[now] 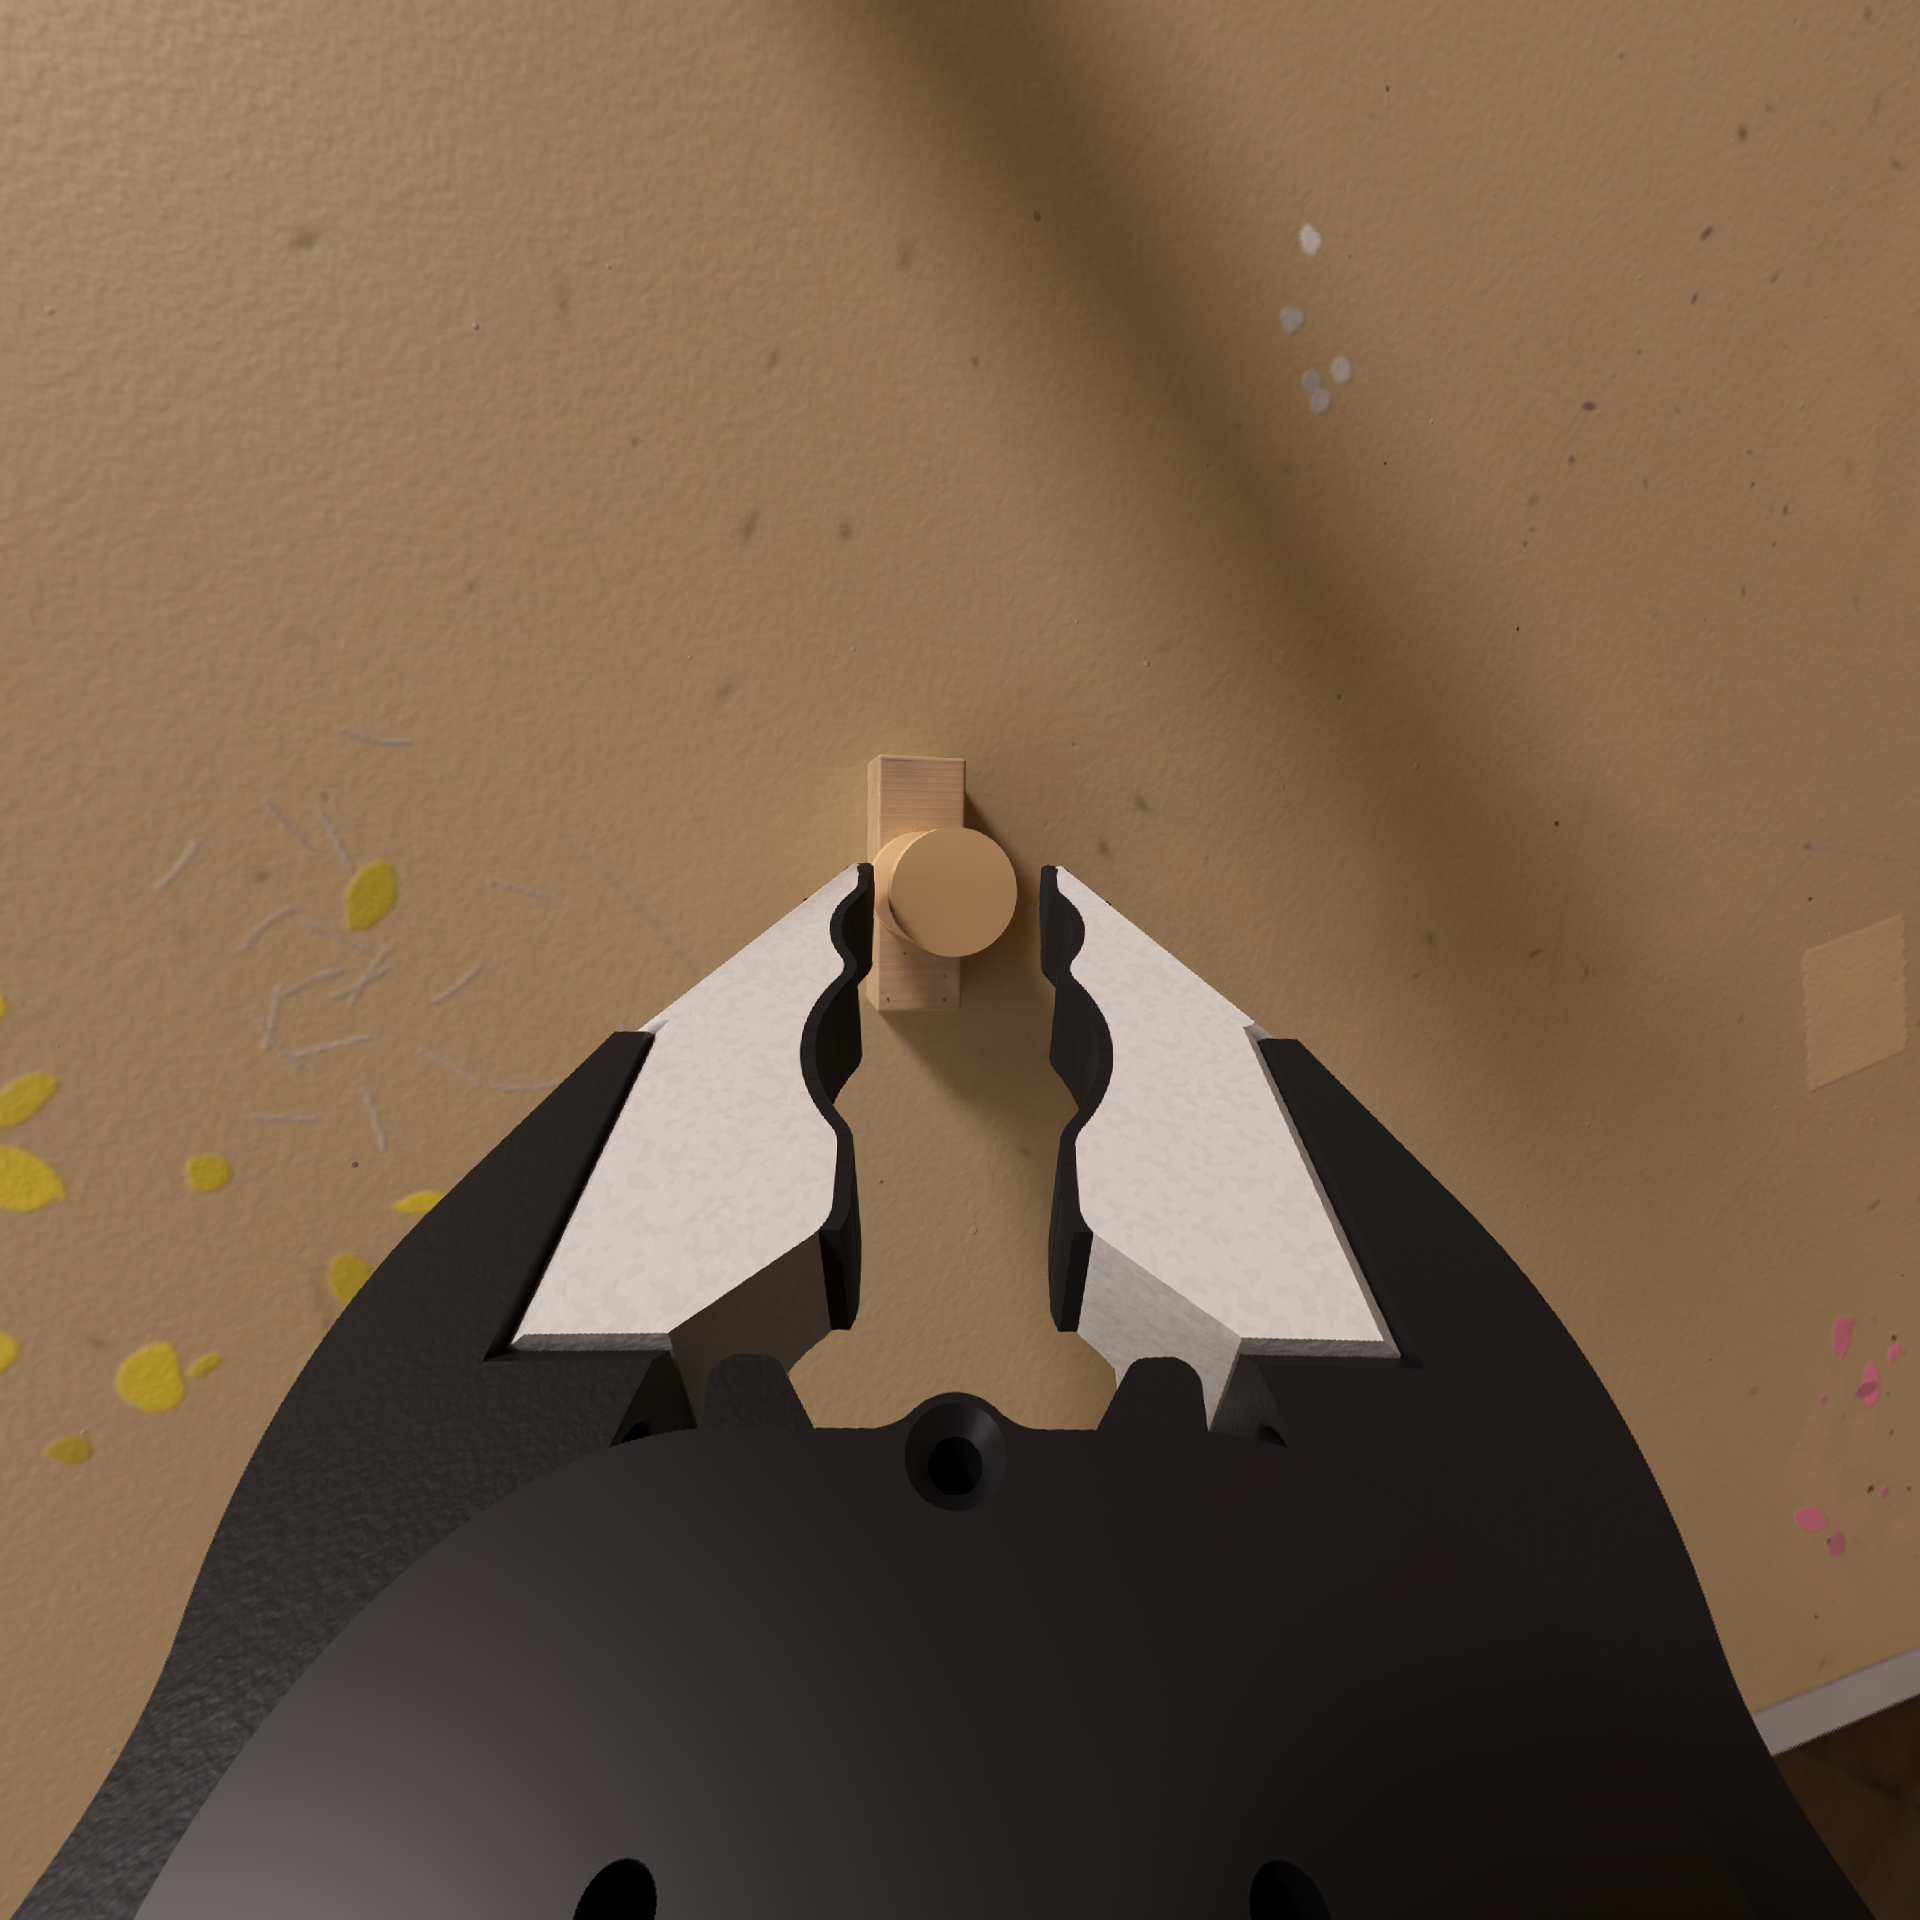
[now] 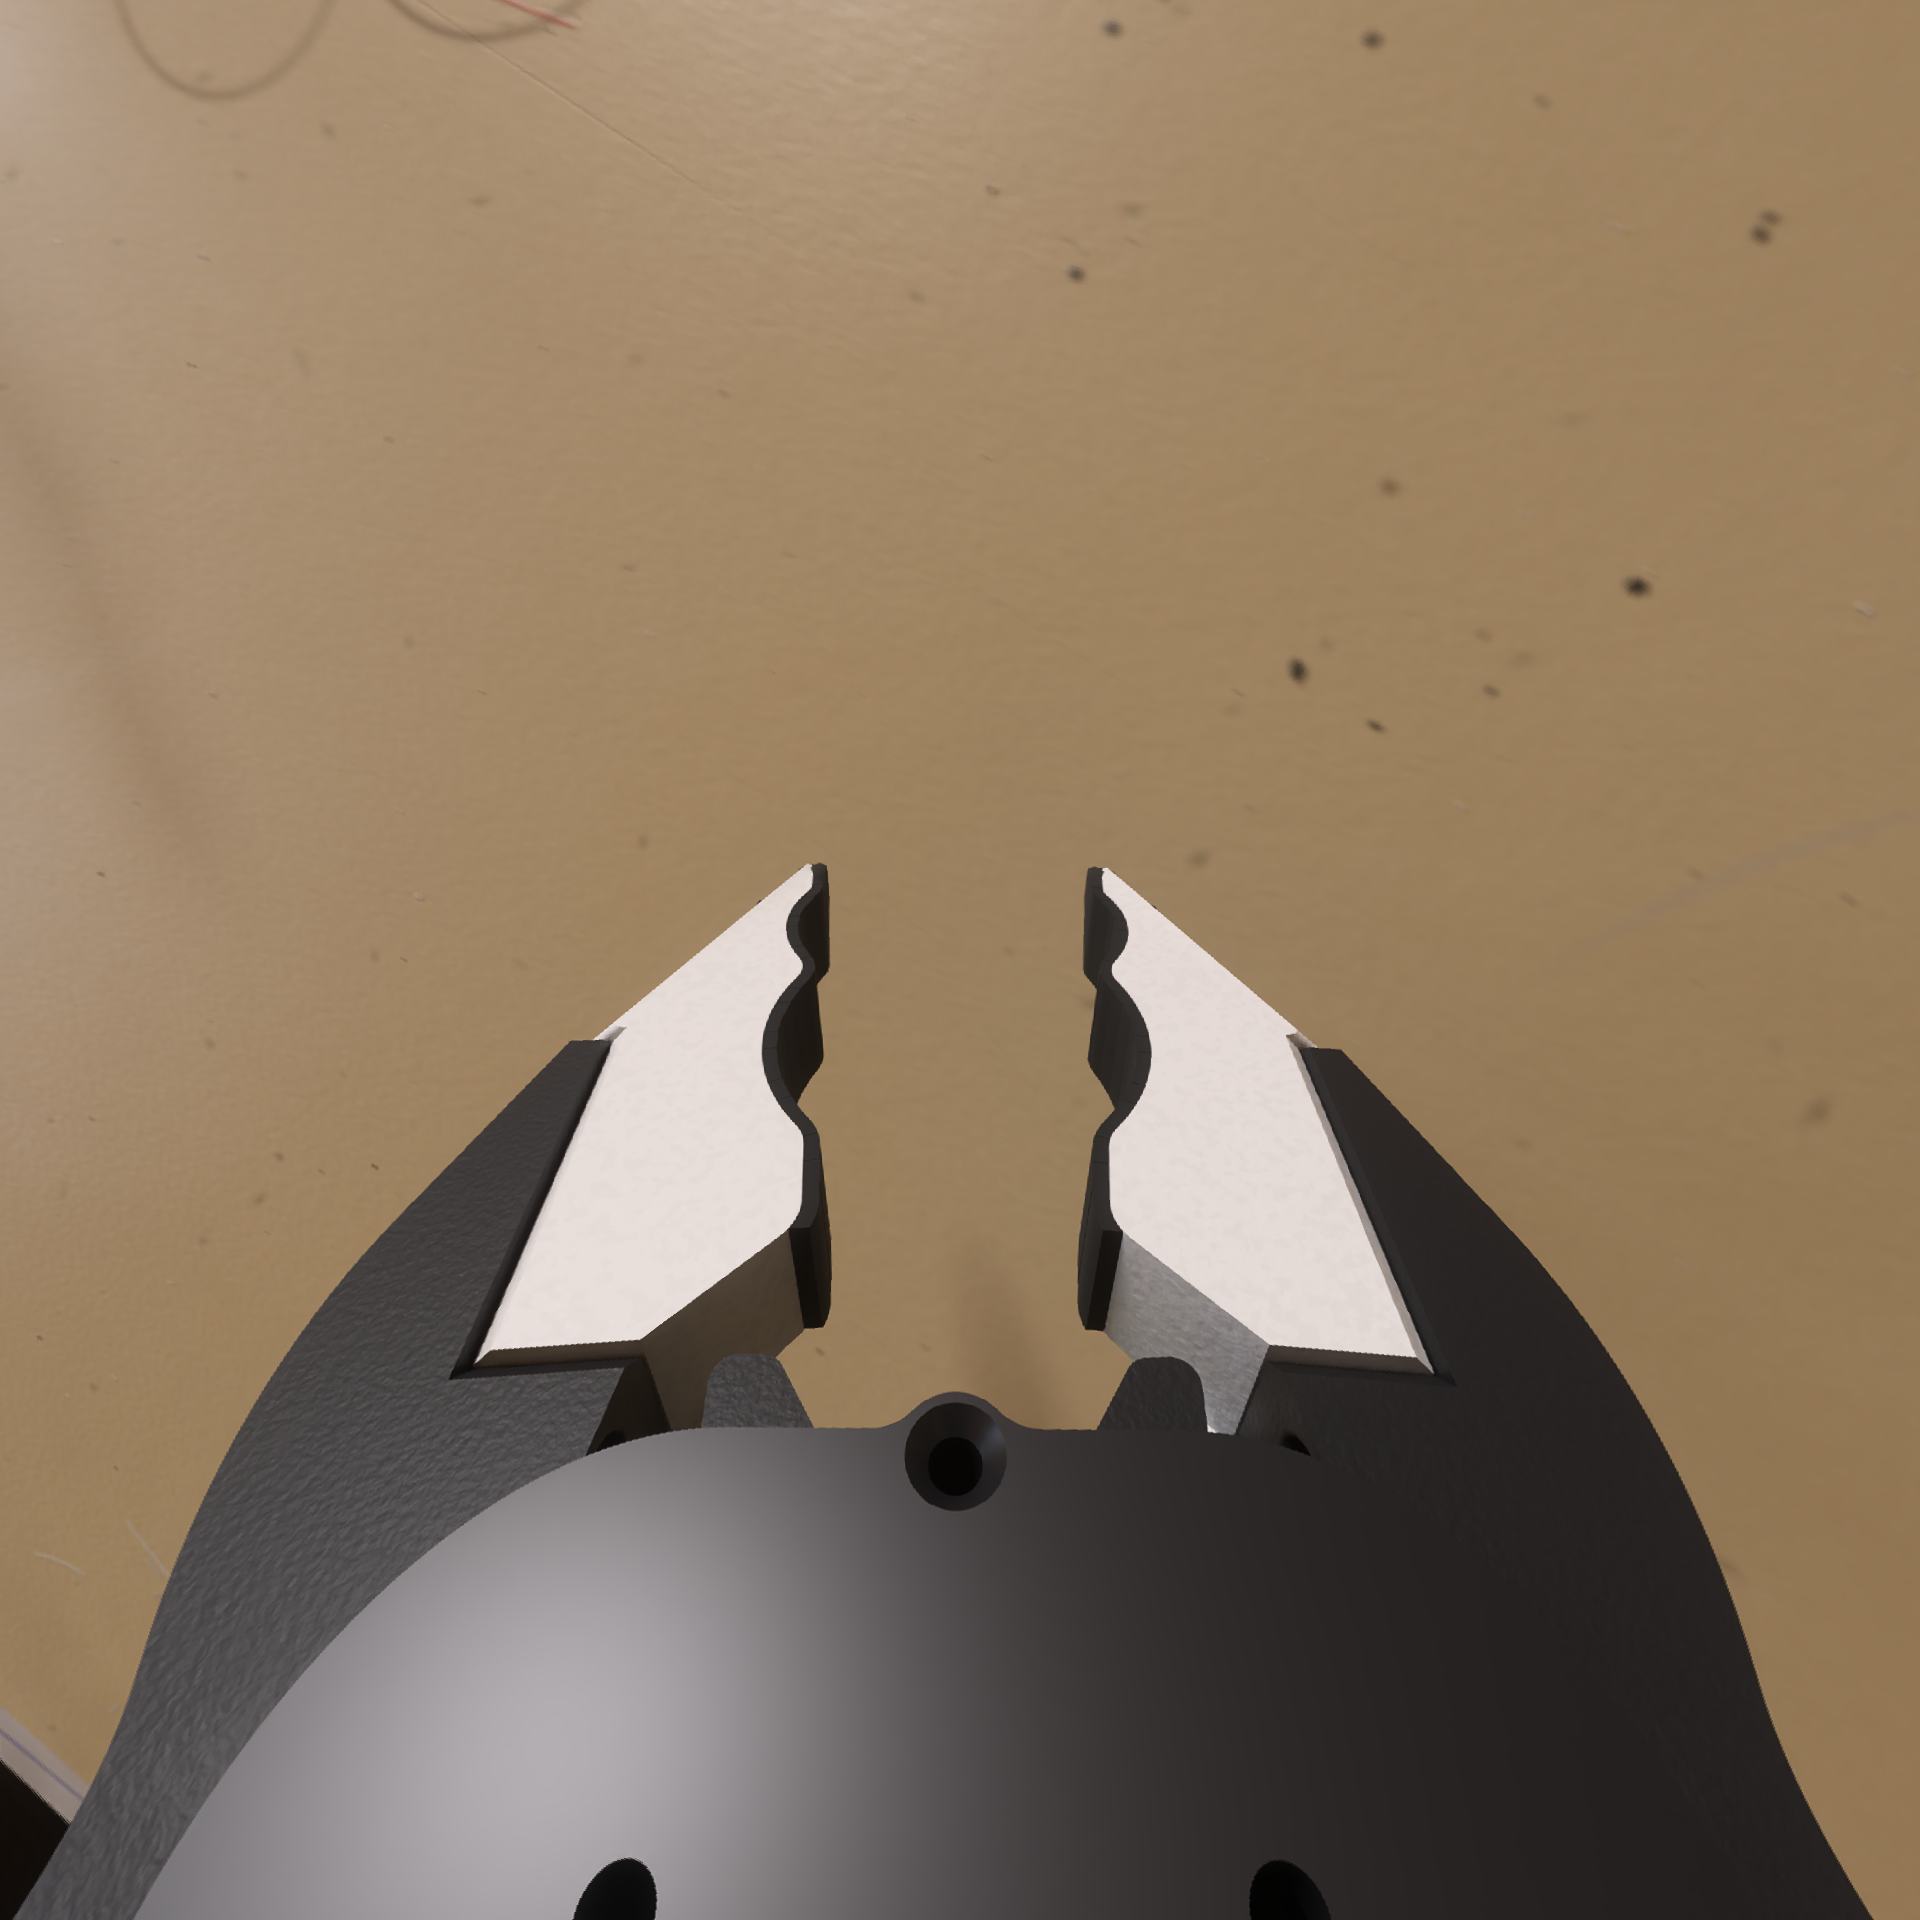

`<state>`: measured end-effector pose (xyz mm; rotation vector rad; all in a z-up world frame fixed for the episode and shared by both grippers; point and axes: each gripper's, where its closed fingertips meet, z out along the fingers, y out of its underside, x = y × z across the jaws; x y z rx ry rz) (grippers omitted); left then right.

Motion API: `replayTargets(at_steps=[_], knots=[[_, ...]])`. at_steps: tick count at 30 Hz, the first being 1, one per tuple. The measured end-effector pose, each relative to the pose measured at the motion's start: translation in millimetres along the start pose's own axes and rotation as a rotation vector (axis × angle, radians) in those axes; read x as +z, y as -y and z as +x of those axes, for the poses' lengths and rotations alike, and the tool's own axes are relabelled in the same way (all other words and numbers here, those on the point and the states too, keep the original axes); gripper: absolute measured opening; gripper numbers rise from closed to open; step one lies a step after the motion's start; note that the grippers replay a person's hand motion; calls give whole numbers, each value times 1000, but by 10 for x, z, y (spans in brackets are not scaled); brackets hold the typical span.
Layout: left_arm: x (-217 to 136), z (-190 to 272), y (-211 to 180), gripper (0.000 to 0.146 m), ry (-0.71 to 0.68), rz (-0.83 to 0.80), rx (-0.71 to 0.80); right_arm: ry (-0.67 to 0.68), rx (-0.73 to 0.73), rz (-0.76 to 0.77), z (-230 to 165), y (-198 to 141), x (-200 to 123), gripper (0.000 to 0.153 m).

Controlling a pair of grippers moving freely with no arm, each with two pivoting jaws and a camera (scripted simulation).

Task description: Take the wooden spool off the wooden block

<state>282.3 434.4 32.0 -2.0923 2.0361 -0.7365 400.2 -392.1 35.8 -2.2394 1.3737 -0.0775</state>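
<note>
In the left wrist view a round wooden spool [image 1: 954, 891] stands on a small light wooden block [image 1: 916, 795] that lies on the tan table. I look almost straight down on them. My left gripper [image 1: 954, 883] is open above them, its fingertips [image 1: 858, 883] to either side of the spool, apart from it. My right gripper [image 2: 956, 883] is open and empty over bare tan table; the spool and block do not show in the right wrist view.
The tan table [image 1: 520, 416] has yellow [image 1: 369, 896], pink [image 1: 1860, 1371] and grey [image 1: 1311, 312] paint specks. A broad dark shadow [image 1: 1195, 364] crosses it. The table's edge [image 1: 1839, 1704] shows at the lower right, another edge [image 2: 36, 1766] at the right wrist view's lower left.
</note>
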Motion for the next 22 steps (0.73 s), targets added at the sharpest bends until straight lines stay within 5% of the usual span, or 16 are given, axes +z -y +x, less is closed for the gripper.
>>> replayTargets(at_steps=[15, 22], knots=[[-166, 68, 72, 23, 22, 127, 33, 235, -81, 134, -1530, 574, 597, 83], [-502, 212, 229, 23, 7, 255, 42, 439, -76, 222, -2521, 921, 883, 118]])
